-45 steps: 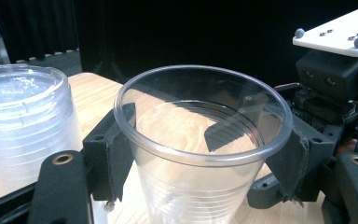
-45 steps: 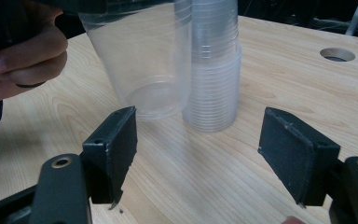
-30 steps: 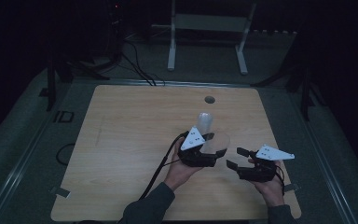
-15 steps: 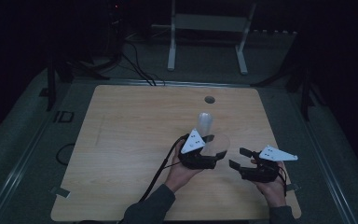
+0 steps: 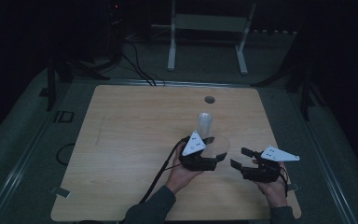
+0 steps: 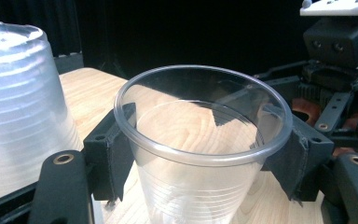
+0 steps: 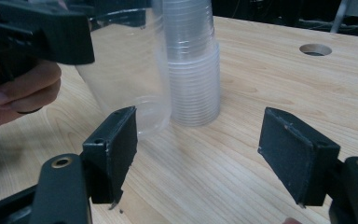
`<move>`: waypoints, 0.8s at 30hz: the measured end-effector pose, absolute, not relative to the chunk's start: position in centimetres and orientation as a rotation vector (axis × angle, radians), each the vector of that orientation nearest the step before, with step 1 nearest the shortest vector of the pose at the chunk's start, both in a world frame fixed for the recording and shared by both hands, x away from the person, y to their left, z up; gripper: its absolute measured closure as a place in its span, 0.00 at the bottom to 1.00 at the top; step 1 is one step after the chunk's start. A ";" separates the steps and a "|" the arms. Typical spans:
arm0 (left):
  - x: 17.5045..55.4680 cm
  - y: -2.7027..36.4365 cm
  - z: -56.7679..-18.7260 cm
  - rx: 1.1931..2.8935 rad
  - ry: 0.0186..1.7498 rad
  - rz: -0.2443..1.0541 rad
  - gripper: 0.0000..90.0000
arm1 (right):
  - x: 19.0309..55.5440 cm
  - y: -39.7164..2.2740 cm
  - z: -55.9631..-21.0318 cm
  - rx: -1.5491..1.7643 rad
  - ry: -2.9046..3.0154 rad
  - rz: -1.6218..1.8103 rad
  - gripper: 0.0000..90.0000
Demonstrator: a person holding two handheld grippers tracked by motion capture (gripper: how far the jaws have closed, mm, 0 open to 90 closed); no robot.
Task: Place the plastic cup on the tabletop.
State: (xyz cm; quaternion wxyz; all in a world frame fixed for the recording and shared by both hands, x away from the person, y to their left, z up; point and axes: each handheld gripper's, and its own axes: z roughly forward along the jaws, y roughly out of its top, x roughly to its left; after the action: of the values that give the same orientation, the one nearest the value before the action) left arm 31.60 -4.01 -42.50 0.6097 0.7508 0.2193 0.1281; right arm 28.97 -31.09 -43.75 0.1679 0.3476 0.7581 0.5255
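Wood table [image 5: 121, 140], dark room. Left gripper [image 6: 205, 154] clamps cup [image 6: 200, 154] lower-centre; right gripper [image 7: 205, 154] gapes empty. Lift straight (thin walls), clear of stack [image 7: 191, 65].

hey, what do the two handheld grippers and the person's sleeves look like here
Both the left gripper and the right gripper are black, boxy tools, each topped with a pale grey three-cornered plate dotted with small holes. Their jaws are flat, rectangular black pads on arms fixed with brass-coloured rivets. A black cable trails from the left one along the forearm. The person wears dark grey-green long sleeves.
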 end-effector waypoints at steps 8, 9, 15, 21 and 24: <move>31.5 -4.2 -43.1 1.725 0.497 0.279 0.33 | 29.0 -31.2 -43.7 0.990 2.152 1.494 0.31; 31.5 -4.2 -43.2 1.728 0.495 0.280 0.33 | 29.0 -31.2 -43.7 0.991 2.151 1.495 0.31; 31.5 -4.3 -43.6 1.730 0.495 0.285 0.33 | 28.9 -31.3 -43.7 0.990 2.149 1.497 0.31; 31.5 -4.4 -43.9 1.738 0.492 0.294 0.33 | 28.9 -31.3 -43.7 0.990 2.151 1.496 0.31; 31.5 -4.4 -44.1 1.737 0.490 0.294 0.33 | 28.9 -31.4 -43.7 0.992 2.144 1.497 0.31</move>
State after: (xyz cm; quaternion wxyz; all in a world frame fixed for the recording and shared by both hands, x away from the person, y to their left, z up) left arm 31.52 -4.42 -44.11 0.6102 0.7525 0.2124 0.1274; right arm 28.93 -31.41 -43.69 0.1714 0.3495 0.7553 0.5272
